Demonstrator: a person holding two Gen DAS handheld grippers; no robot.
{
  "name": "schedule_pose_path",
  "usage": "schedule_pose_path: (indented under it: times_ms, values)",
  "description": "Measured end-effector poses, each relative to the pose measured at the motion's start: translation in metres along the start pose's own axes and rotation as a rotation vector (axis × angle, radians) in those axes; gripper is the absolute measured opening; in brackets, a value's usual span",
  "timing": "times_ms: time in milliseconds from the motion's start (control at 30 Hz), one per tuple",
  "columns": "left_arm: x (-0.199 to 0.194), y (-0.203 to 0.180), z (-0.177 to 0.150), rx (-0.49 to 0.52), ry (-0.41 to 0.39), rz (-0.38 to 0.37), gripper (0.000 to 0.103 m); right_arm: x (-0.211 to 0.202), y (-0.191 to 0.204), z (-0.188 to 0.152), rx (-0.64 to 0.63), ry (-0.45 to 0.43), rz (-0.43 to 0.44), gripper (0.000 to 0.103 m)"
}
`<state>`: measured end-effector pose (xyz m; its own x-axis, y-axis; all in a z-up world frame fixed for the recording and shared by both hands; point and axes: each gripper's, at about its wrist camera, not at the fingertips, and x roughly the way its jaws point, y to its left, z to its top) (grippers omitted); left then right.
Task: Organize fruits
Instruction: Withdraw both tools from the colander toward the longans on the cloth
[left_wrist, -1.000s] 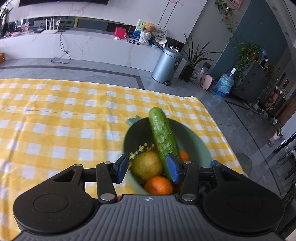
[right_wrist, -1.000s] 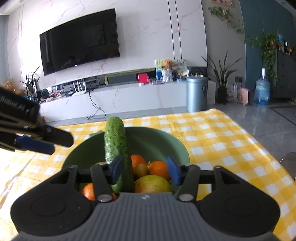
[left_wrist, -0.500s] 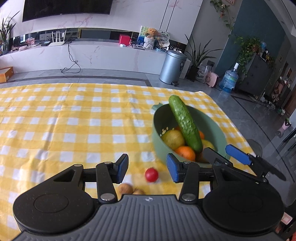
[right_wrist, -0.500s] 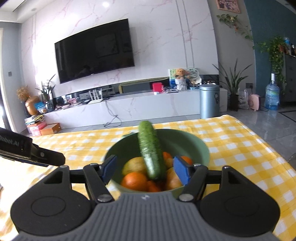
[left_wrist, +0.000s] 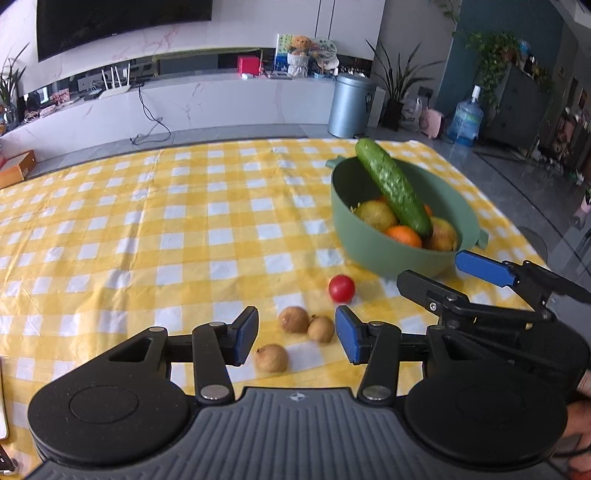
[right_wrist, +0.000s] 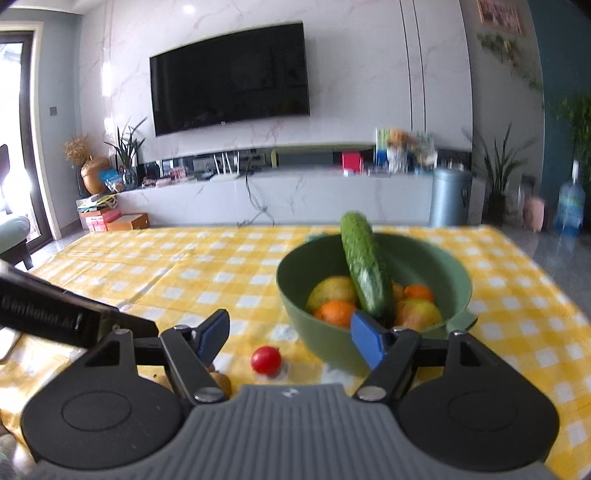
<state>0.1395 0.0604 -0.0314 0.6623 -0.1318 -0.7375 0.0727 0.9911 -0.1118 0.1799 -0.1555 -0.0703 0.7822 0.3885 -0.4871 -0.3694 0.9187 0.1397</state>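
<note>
Both our grippers, left (left_wrist: 295, 341) and right (right_wrist: 288, 341), have just been opening and grasp nothing; three brown fruits (left_wrist: 293, 319) and a tomato (left_wrist: 341, 288) lie beside the bowl (left_wrist: 373, 254).

A home living room. A wall-mounted television (right_wrist: 229, 76) hangs above a long marble-faced media console (left_wrist: 207, 99); potted plants (right_wrist: 496, 173), a metal bin (left_wrist: 349, 105) and a water jug (left_wrist: 464, 120) stand on the tiled floor behind a table with a yellow checked cloth (left_wrist: 147, 229).
</note>
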Motion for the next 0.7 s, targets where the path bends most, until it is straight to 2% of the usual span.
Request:
schedule_pose_path:
  times_ms: [100, 300, 533, 700]
  values:
    - [0.004, 0.007, -0.006, -0.004, 0.022, -0.023, 0.056, 0.011, -0.002, -0.006, 0.041, 0.081, 0.035, 0.075]
    - [0.015, 0.016, -0.014, 0.0, 0.058, -0.062, 0.056, 0.034, 0.013, -0.014, -0.018, 0.194, 0.05, 0.075]
    - [0.027, 0.029, -0.022, -0.038, 0.097, -0.092, 0.056, 0.045, 0.02, -0.018, -0.035, 0.237, 0.063, 0.063]
    - [0.031, 0.041, -0.027, -0.092, 0.105, -0.147, 0.056, 0.047, 0.031, -0.021, -0.095, 0.249, 0.109, 0.052]
